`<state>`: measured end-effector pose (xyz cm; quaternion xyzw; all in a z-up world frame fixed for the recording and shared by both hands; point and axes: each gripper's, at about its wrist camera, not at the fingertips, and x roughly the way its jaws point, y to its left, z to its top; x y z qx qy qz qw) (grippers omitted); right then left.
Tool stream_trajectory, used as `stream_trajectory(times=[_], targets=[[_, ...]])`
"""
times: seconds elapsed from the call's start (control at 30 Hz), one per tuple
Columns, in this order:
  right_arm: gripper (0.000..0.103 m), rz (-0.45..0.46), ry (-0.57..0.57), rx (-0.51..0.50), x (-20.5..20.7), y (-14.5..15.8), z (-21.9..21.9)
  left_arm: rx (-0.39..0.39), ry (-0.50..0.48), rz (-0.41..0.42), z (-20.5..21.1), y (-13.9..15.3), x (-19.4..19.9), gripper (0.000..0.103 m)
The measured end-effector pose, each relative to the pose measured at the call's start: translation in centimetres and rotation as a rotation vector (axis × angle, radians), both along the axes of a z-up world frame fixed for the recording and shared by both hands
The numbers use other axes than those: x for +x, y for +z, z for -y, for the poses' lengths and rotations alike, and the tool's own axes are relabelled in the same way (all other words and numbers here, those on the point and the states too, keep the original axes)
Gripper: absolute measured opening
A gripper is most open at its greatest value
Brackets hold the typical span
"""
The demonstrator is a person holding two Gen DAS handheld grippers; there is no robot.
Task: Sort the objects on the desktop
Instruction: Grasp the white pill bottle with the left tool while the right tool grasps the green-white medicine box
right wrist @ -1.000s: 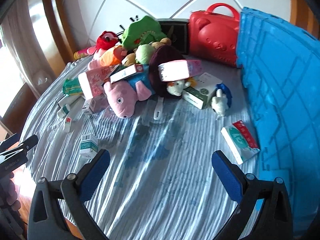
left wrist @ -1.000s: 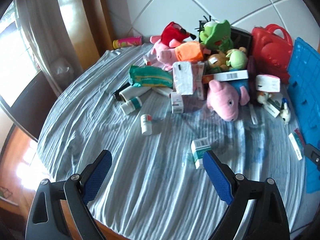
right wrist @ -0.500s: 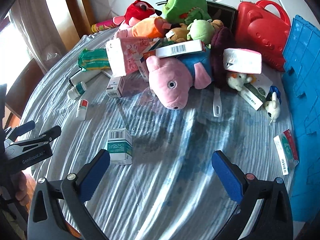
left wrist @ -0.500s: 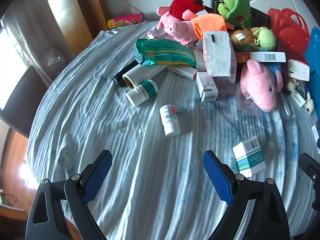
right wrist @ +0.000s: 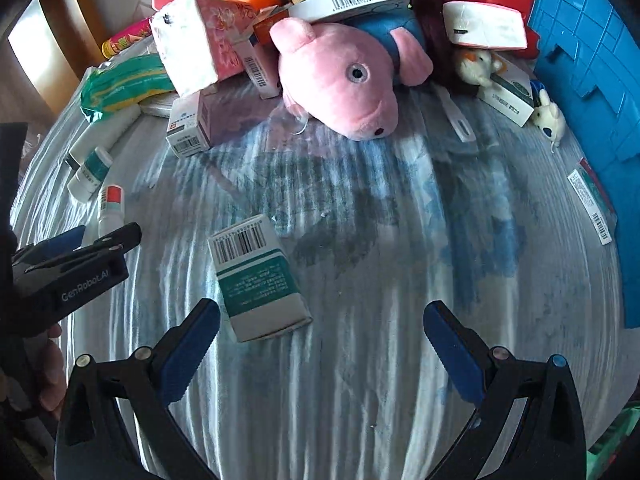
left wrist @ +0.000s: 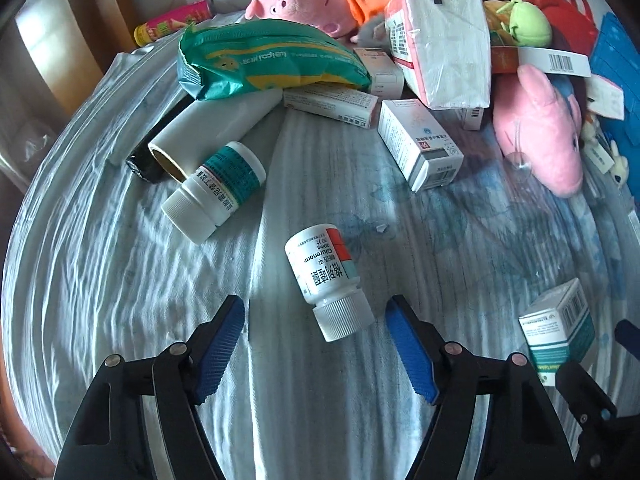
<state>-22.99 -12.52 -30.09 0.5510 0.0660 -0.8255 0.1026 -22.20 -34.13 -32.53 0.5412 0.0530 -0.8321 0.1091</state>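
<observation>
- Step in hand, by the look of it: the approach to a first pick-up in the sorting, both grippers angled steeply down over the table [left wrist: 100, 280] with its wrinkled pale blue-striped cloth.
- Left gripper [left wrist: 316, 332]: jaws just been closing, now partly open and empty, straddling the cap end of a small white plastic pill bottle with a red-and-teal label [left wrist: 324, 276], lying on its side; pads not touching it.
- Right gripper [right wrist: 320, 340]: jaws wide apart, empty, a white-and-teal cardboard medicine box [right wrist: 256, 276] lying just ahead of the left-hand blue pad.
- Well beyond: a pile of plush toys, among them a pink plush pig [right wrist: 340, 76], with more cartons, a green foil packet [left wrist: 264, 60] and a second white bottle with a teal label [left wrist: 216, 192].
- Blue plastic crate [right wrist: 588, 60] at the right edge, possibly a sorting destination.
- Next move, likely: lower further, centre on bottle body, close.
</observation>
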Motion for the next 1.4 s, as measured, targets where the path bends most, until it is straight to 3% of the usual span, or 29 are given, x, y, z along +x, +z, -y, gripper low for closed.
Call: stream_trajectory(times=[0.07,0.17,0.47,0.53,0.57,0.63,0.77,1.07,1.17,1.4], targets=[[0.103,-0.007,0.007,-0.005,-0.3,-0.2,0.7,0.006,-0.015,-0.003,0.1,0.1,-0.1,0.069],[0.103,-0.005,0.027,-0.011,-0.7,-0.5,1.5,0.018,-0.025,-0.011,0.3,0.3,0.1,0.053],[0.102,0.040,0.043,-0.045,-0.9,-1.3,1.8,-0.032,-0.045,-0.032,-0.1,0.4,1.2,0.048],[0.085,0.040,0.051,-0.048,-0.8,-1.4,1.9,-0.037,-0.047,-0.036,-0.2,0.4,1.4,0.046],[0.067,0.041,0.052,-0.052,-0.8,-1.4,2.0,-0.025,-0.051,-0.037,-0.6,0.5,1.6,0.039],[0.057,0.031,0.060,-0.030,-0.8,-1.4,2.2,-0.016,-0.063,-0.039,-1.1,0.6,1.8,0.030],[0.056,0.028,0.064,-0.023,-0.9,-1.4,2.3,-0.041,-0.076,-0.047,-1.7,0.6,2.3,0.029],[0.056,0.008,0.081,-0.021,-0.6,-0.5,2.5,0.000,-0.070,-0.041,-1.3,0.6,1.4,0.027],[0.038,-0.001,0.102,-0.021,-0.3,-0.1,3.0,-0.026,-0.073,-0.057,-2.0,1.2,2.2,0.027],[0.037,-0.020,0.114,-0.033,0.6,1.5,2.5,-0.064,-0.060,-0.103,-3.1,3.5,3.2,0.025]])
